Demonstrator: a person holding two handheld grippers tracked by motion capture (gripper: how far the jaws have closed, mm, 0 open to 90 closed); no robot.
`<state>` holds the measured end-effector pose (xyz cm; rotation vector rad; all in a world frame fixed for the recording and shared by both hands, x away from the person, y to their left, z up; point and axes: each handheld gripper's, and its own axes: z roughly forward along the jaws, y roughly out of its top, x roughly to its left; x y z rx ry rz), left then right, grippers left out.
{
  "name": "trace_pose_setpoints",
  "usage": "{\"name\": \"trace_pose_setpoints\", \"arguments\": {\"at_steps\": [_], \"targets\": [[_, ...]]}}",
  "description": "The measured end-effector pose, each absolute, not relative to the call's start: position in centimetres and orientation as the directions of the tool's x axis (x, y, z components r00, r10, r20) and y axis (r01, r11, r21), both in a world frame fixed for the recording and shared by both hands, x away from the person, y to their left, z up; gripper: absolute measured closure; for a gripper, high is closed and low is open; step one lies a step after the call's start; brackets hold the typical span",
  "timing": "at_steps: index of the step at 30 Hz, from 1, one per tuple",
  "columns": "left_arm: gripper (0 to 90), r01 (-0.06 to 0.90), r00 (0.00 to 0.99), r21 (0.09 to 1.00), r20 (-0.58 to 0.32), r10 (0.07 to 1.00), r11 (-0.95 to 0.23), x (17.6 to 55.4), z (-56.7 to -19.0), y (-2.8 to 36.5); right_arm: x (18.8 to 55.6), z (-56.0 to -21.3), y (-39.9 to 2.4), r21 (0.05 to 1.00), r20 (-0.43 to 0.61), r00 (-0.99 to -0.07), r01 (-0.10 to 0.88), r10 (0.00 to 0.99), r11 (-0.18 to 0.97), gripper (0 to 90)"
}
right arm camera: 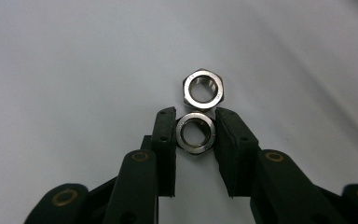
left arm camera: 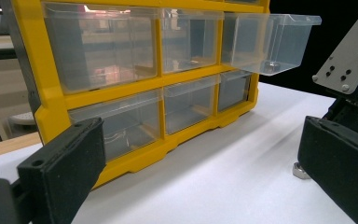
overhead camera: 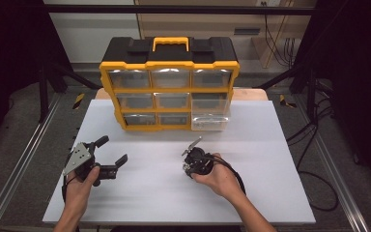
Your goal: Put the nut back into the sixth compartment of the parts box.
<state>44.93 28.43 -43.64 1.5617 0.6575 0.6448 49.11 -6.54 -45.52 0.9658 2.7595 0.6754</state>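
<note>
White tabletop: 2 hex nuts

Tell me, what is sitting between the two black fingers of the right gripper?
A shiny metal nut lies on the white table between the right gripper fingers, seen in the right gripper view. A second nut sits just beyond the fingertips.

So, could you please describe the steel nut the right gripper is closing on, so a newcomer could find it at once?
Start at the yellow and black drawer cabinet on the white table; in front of it the right gripper points down at two small silver hex nuts. The nut between the jaws is the nearer one; the free nut lies just beyond the tips.
</note>
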Motion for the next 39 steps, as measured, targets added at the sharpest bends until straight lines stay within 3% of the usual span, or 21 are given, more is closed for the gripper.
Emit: {"name": "trace_pose_setpoints", "arguments": {"at_steps": [11,39], "targets": [[0.9,0.043,0.680,0.996,0.028,0.733,-0.077,45.0,-43.7,28.5,48.7,-45.0,-6.9,0.471,0.016,-0.775,0.563,0.632,0.679,70.2],[0.9,0.045,0.678,0.995,0.033,0.734,-0.087,45.1,-43.8,28.5,48.4,-43.1,-12.8,0.571,-0.021,-0.710,0.569,0.704,0.592,70.1]]}}
